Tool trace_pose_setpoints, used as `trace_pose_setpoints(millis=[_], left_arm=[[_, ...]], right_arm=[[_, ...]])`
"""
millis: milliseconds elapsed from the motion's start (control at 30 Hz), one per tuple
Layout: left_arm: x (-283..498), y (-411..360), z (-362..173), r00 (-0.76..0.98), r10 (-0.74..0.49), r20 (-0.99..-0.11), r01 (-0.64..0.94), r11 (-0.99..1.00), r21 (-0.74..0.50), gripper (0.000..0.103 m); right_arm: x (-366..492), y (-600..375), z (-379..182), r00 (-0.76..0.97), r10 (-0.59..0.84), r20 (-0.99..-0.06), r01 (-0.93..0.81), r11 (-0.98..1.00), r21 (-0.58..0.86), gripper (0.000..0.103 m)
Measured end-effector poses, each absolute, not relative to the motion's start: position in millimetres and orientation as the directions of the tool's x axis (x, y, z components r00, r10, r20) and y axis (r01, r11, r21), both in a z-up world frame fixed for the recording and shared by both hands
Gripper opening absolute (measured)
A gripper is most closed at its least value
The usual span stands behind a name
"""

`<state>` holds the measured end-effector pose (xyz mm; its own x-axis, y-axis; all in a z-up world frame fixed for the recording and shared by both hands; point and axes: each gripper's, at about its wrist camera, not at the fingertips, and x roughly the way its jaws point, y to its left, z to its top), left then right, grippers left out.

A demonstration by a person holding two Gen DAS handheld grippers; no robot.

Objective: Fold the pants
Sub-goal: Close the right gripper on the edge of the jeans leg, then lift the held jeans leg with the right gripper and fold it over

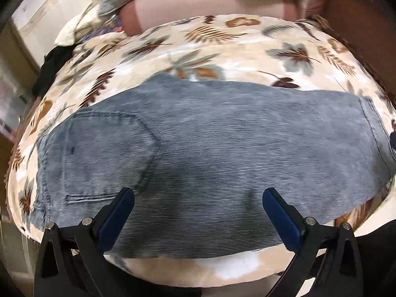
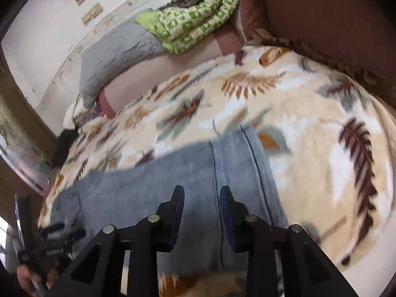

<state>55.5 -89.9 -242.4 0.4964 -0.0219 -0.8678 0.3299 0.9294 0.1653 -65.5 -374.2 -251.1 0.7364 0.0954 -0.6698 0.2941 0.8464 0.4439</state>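
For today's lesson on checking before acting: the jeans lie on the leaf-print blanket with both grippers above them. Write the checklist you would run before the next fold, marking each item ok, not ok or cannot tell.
1. Jeans lying flat on the leaf-print blanket: ok, no big bunching seen.
2. Left gripper jaws wide apart, nothing between them: ok.
3. Right gripper jaws narrowly apart, nothing gripped: ok.
4. Hem end in the right gripper's view: ok.
5. Waist end and pocket in the left gripper's view: ok.
6. Layers lined up edge to edge: cannot tell, the pictures are blurred.
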Motion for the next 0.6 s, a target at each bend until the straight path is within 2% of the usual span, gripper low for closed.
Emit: trace_pose_setpoints(millis=[267,367,500,567,600], left_arm=[[50.3,-103.4,-270.3,0.449,0.007,-0.894,0.361,0.913,0.189,0.103],[50.9,-95.7,-269.5,0.422,-0.011,-0.907,0.345,0.927,0.149,0.103],[47.0,-92.3,-261.7,0.445,0.032,-0.895,0.338,0.92,0.201,0.103],[44.5,-90.3,-255.5,0.446,0.019,-0.895,0.337,0.923,0.188,0.103],[44.1,-89.4,-253.6,0.446,0.01,-0.895,0.338,0.924,0.179,0.103]], right_arm=[[-76.2,-380.0,-281.4,0.605,0.13,-0.786,0.339,0.851,0.402,0.033],[-81.5,-385.3,-277.7,0.613,0.156,-0.774,0.326,0.843,0.428,0.033],[-104.0,-417.0,-270.1,0.691,0.211,-0.691,0.366,0.723,0.586,0.034],[-114.5,-431.3,-268.1,0.725,0.21,-0.656,0.384,0.668,0.637,0.034],[-120.8,-439.6,-268.9,0.743,0.214,-0.635,0.391,0.631,0.67,0.037]])
